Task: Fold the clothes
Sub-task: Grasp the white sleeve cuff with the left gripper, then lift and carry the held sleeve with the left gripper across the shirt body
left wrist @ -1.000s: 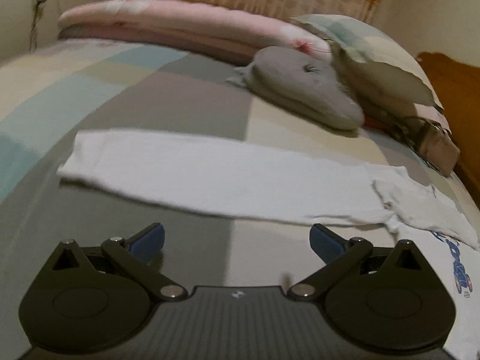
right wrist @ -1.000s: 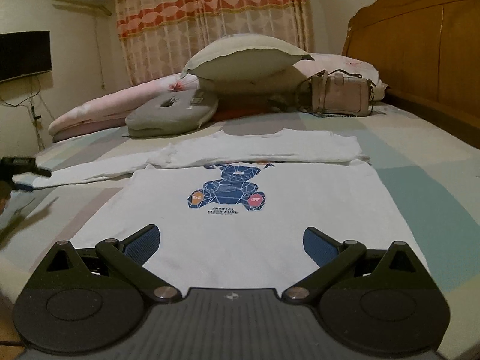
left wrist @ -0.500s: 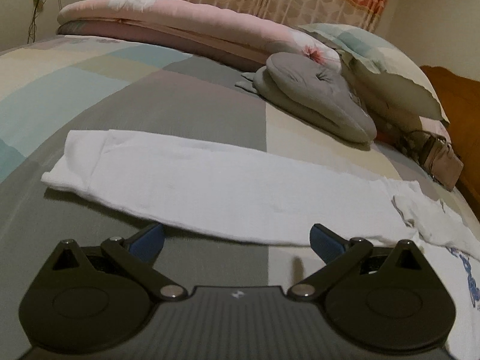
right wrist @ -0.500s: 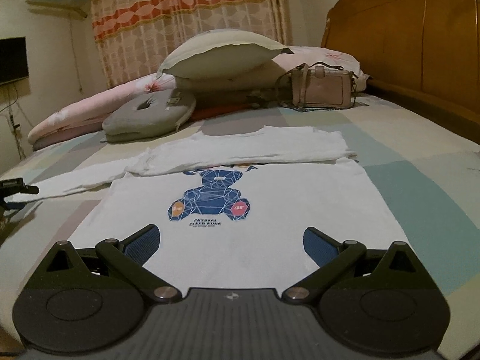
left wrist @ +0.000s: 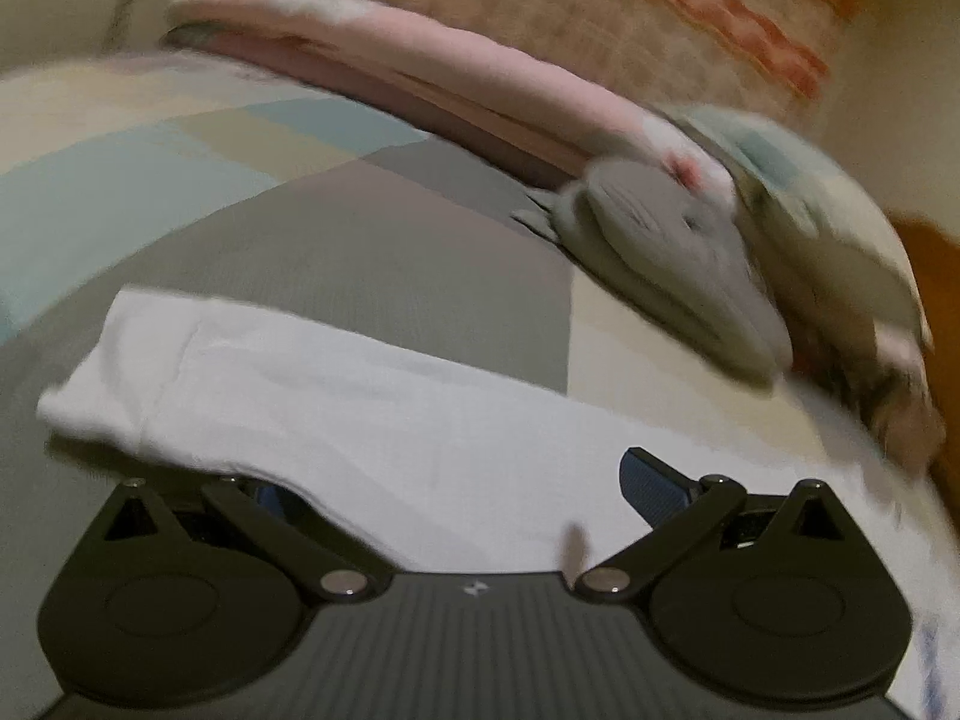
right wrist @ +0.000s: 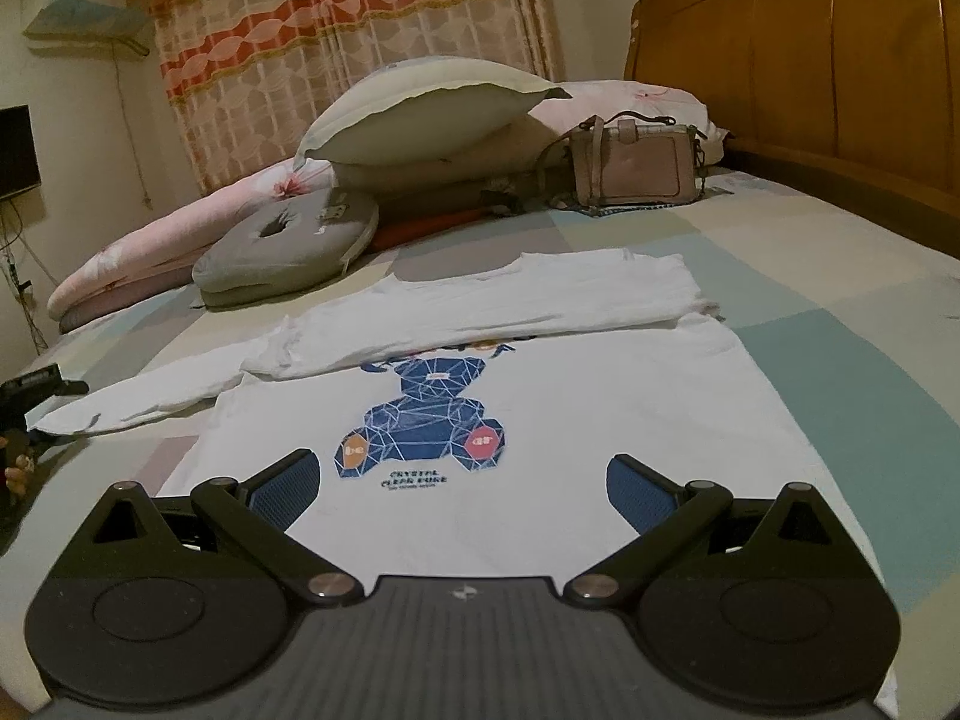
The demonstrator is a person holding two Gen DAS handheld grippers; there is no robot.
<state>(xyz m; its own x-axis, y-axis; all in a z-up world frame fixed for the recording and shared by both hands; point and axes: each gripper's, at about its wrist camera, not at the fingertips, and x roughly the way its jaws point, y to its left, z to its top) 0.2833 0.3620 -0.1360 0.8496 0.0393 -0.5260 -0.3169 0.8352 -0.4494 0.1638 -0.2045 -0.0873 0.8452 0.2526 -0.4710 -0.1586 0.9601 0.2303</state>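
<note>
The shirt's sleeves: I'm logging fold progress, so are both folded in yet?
One only. One sleeve lies folded across the shirt above the bear print; the other sleeve is spread sideways on the bed, where the left tool reaches it.

Each handheld unit, the left gripper [left wrist: 462, 495] and the right gripper [right wrist: 462, 483], has a dark grey ribbed body with a small white logo, two black rounded housings, black linkage arms on silver pivot screws, and blue textured finger pads [right wrist: 639, 489].
</note>
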